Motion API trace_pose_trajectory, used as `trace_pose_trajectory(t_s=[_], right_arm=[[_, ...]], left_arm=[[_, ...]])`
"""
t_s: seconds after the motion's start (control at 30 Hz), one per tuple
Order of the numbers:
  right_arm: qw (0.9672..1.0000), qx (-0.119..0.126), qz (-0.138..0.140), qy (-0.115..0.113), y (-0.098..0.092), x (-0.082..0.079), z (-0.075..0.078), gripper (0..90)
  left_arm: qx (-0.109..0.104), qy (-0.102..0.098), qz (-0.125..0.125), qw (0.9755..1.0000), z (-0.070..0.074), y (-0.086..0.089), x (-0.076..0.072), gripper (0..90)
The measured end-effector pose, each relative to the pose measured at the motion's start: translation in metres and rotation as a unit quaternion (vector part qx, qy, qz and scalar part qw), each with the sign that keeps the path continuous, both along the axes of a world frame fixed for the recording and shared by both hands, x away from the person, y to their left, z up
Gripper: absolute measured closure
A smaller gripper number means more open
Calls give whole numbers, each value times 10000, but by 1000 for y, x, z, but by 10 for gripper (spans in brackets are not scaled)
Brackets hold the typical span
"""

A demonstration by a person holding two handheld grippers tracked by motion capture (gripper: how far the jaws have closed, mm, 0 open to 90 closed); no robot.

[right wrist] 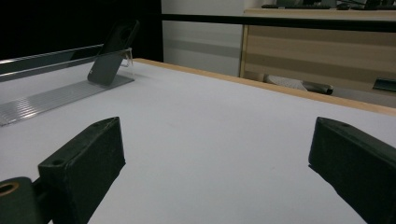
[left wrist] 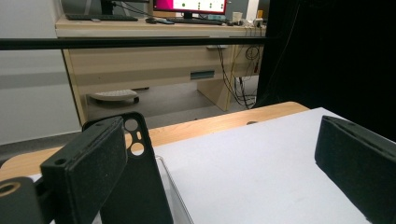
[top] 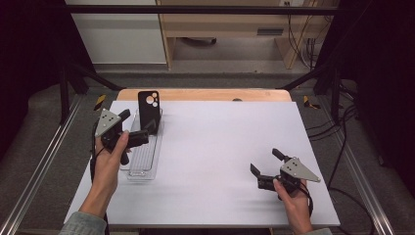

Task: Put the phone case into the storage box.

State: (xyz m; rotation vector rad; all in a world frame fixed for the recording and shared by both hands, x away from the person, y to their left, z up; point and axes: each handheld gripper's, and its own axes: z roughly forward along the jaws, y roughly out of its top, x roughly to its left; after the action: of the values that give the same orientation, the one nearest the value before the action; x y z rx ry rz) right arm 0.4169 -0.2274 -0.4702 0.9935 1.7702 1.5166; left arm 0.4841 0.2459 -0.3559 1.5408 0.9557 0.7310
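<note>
Phone case (top: 148, 110) propped upright at the far end of a clear tray (top: 142, 164), with both our grippers empty.

We hold the left gripper (top: 131, 126) just beside the black case, on its left as the high view shows it, fingers (left wrist: 86, 172) spread wide and gripping nothing; in the left gripper view the case (left wrist: 140, 186) stands right behind the left finger, its camera holes showing, and we cannot tell whether the two touch. The ribbed tray lies along the left side of the desk (top: 220, 147), which is covered by a white sheet. We hold the right gripper (top: 265, 161) low over the sheet near the right front corner, well apart from the tray, fingers (right wrist: 84, 163) also wide with only bare sheet between them. In the right gripper view the case (right wrist: 112, 51) leans back against the tray's end wall.
</note>
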Motion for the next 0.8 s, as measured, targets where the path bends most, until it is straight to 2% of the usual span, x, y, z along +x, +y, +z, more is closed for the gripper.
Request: trace_pose_trajectory(t_s=[0.13,0.27,0.43,0.8], right_arm=[[10000,-6,15,9,0,0,0,38],[10000,-15,20,15,-1,0,0,40],[10000,-5,21,53,-2,0,0,38],[10000,-49,63,26,0,0,0,29]], left_arm=[[39,6,-53,10000,2,-2,-4,19],[195,-49,-176,9996,6,-6,-7,19],[202,-143,-262,9994,11,-10,-16,18],[291,-208,-411,9985,17,-15,-32,17]])
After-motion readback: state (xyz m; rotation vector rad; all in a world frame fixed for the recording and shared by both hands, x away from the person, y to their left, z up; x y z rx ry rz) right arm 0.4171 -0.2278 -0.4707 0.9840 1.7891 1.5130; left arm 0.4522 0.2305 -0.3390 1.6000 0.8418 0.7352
